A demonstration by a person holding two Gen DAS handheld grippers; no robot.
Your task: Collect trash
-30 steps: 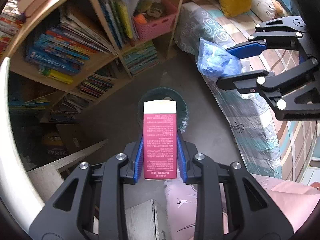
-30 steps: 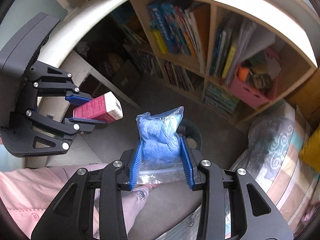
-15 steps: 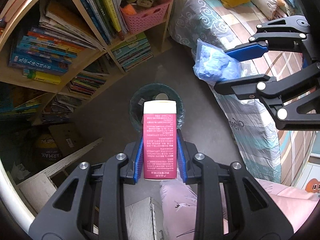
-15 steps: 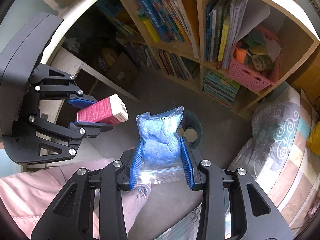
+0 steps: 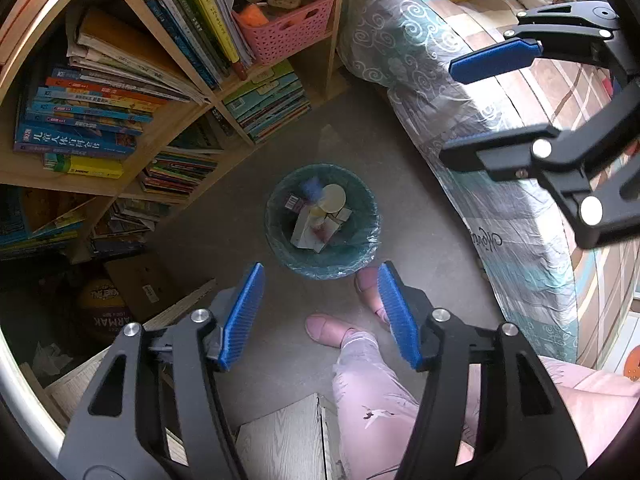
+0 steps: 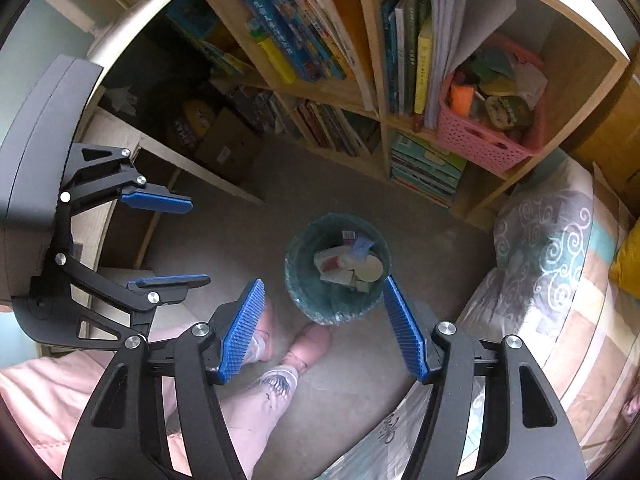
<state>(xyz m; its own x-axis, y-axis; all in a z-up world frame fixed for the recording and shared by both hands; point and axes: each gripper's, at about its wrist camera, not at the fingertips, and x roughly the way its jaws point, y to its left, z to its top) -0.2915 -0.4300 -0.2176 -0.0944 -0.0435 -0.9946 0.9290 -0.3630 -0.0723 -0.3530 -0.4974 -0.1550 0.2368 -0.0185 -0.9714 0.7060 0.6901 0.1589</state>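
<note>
Both tools hang over the floor, pointing down. The left hand-held gripper (image 5: 320, 312) has its jaws opening with nothing between them; the right hand-held gripper (image 6: 322, 326) is likewise opening and empty. Just past the person's pink slippers (image 5: 326, 328) stands the lined trash bin (image 5: 362, 236), holding cartons and a round lid. This reads as the drop step; next calls for finding more trash. Further off, a ball (image 5: 102, 314) under the desk reads "ARMAK"; bookshelf (image 5: 172, 120) spines are too small to read.
</note>
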